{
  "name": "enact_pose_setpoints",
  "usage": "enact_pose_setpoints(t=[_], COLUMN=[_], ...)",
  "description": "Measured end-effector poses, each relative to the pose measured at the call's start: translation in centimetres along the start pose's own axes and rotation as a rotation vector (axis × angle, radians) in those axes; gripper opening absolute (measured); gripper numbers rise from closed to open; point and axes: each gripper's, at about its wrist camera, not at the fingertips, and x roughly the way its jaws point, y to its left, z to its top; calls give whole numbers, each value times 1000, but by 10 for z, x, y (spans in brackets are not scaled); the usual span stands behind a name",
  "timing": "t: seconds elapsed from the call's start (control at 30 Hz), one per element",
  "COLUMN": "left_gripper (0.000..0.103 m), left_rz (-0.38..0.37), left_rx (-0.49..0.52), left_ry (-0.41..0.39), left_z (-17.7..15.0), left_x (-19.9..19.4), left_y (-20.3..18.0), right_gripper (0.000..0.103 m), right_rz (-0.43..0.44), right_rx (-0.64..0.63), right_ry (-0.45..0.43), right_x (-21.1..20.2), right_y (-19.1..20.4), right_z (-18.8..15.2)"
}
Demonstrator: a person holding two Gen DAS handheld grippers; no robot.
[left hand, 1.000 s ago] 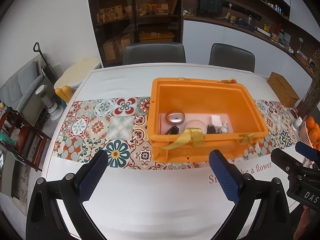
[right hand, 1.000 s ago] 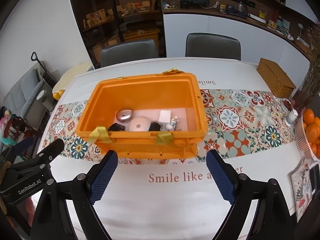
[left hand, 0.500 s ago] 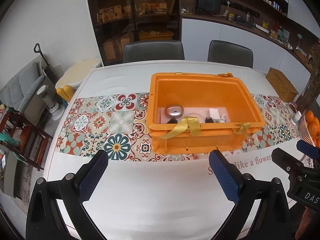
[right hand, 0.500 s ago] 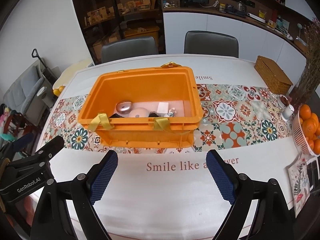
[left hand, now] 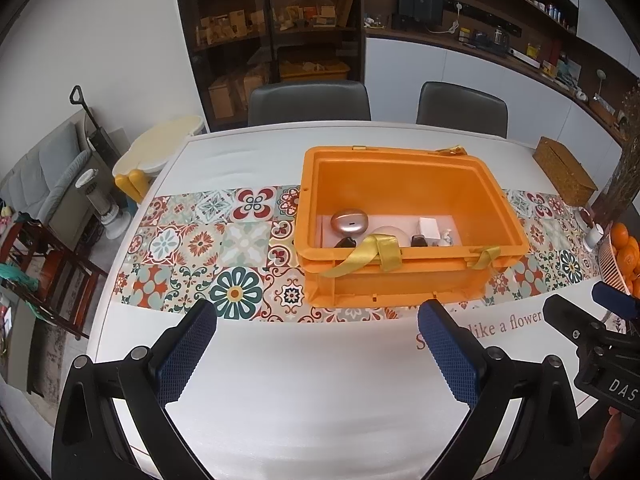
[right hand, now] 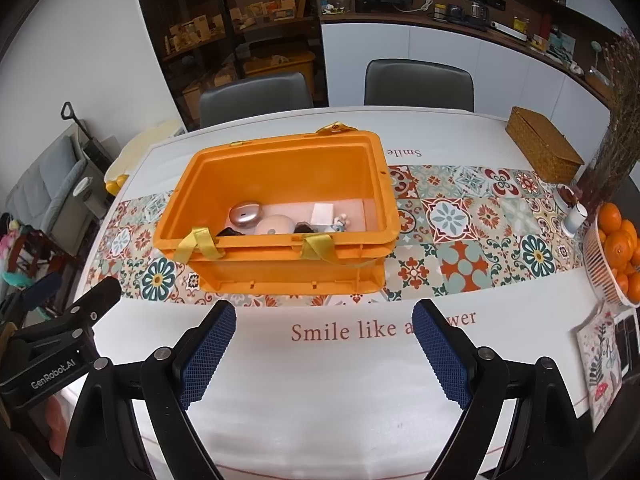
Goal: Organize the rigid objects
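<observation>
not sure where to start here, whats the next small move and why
Probably bring the open, empty right gripper forward over the orange crate, toward the silver pebble-shaped case: every small item lies inside, and both grippers hang short of its near wall.

The white tablecloth (right hand: 320, 380) reads "Smile like a", then "wer" past a gripper finger; "Smile" repeats upside down at its far edge. The left gripper (right hand: 60, 364) is marked "GenRobot.AI"; the right gripper (left hand: 600, 360) shows "DAS".

Left gripper (left hand: 316, 344) and right gripper (right hand: 324, 346) angle downward, jaws wide, empty.
</observation>
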Motion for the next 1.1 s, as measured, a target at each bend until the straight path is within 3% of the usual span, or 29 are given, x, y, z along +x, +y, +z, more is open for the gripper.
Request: enact_pose_setpoints(t=[1.1], left_gripper=[103], left_rz=[-21], left_rx=[3], left_ry=[10], left_z=[1], left_x=[-1], left_y=[-6], right_gripper=[90], right_rz=[-1], right_rx=[-6], right_ry=[8], right_x=[-1], right_y=[-2], right_z=[1])
